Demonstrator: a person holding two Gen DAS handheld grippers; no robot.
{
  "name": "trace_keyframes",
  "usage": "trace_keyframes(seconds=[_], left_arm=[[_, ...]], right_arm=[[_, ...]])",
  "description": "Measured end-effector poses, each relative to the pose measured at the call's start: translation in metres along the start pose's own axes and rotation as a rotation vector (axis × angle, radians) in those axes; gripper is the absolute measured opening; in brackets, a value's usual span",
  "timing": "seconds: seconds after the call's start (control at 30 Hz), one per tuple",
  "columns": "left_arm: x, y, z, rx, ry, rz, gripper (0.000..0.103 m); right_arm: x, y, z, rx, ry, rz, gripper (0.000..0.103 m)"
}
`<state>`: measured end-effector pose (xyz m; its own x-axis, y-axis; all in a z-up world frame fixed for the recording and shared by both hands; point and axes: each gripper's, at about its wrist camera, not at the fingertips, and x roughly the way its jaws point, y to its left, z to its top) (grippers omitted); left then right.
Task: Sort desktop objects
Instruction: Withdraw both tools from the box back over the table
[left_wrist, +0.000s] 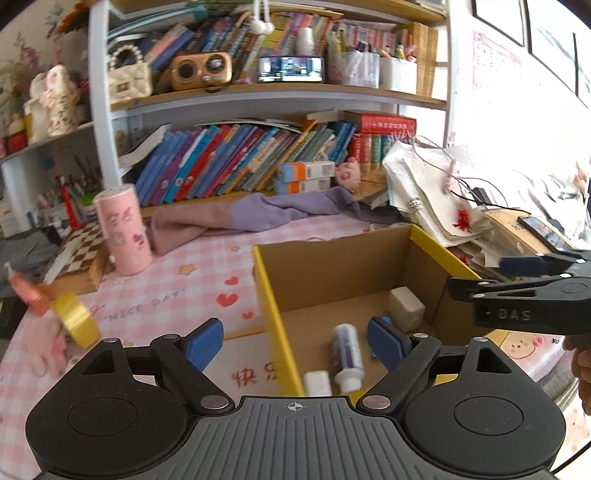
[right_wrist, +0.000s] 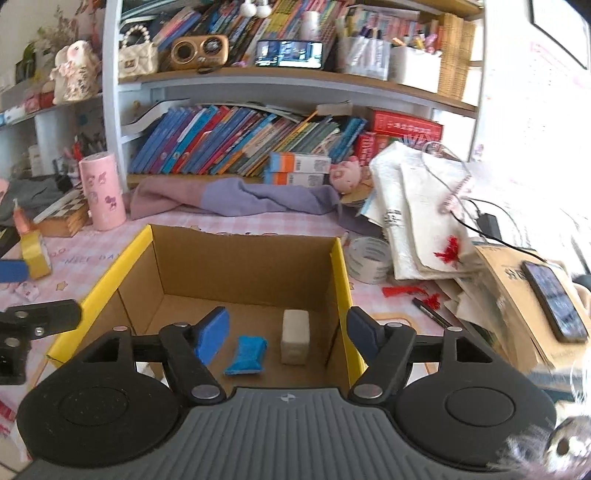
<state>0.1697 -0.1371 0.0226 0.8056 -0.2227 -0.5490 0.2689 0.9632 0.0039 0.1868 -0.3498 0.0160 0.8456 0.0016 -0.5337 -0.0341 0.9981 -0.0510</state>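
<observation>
Box (right_wrist: 243, 266) first — it is brown card with yellow edges, and it sits open on the pink checked cloth (left_wrist: 177, 280) that covers the desk. Inside, on the floor of the box, lie a white block (right_wrist: 294, 338), a blue pouch (right_wrist: 246, 355), a small tube (left_wrist: 347, 358) with a white cap and a little white thing (left_wrist: 317, 384) just beside the tube. None of them is held.

Left gripper (left_wrist: 295, 345) hangs over the near left wall of the box. Its blue pads are far apart and nothing is between them — one pad is over the cloth and the other is over the inside of the box.

Right gripper (right_wrist: 288, 332) hangs over the near edge of the box. Its pads are apart too and grip nothing. The pouch and the block show down in the box between them, not touched.

Left of the box stands a pink can (left_wrist: 123, 229), upright. Near it are a yellow tape roll (left_wrist: 75, 317) and an orange bottle (right_wrist: 20, 221). Just right of the box lies a white tape roll (right_wrist: 369, 258). Behind the box a purple cloth (right_wrist: 236, 199) is spread along the foot of a shelf (right_wrist: 295, 79) full of books. On the right are a heap of white bags (right_wrist: 417, 221) and a phone (right_wrist: 554, 299) on a brown carton.
</observation>
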Motion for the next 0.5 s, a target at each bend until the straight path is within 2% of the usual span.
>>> trace_keyframes(seconds=[0.23,0.5], left_arm=[[-0.020,0.024,-0.021,-0.045,0.001,-0.014,0.090],[-0.038,0.042,-0.044,0.007,0.054,-0.065,0.091]], right_arm=[[-0.028,0.017,-0.022,0.077,0.004,-0.090,0.075],[-0.050,0.046,-0.055,0.179,0.087,-0.154,0.075]])
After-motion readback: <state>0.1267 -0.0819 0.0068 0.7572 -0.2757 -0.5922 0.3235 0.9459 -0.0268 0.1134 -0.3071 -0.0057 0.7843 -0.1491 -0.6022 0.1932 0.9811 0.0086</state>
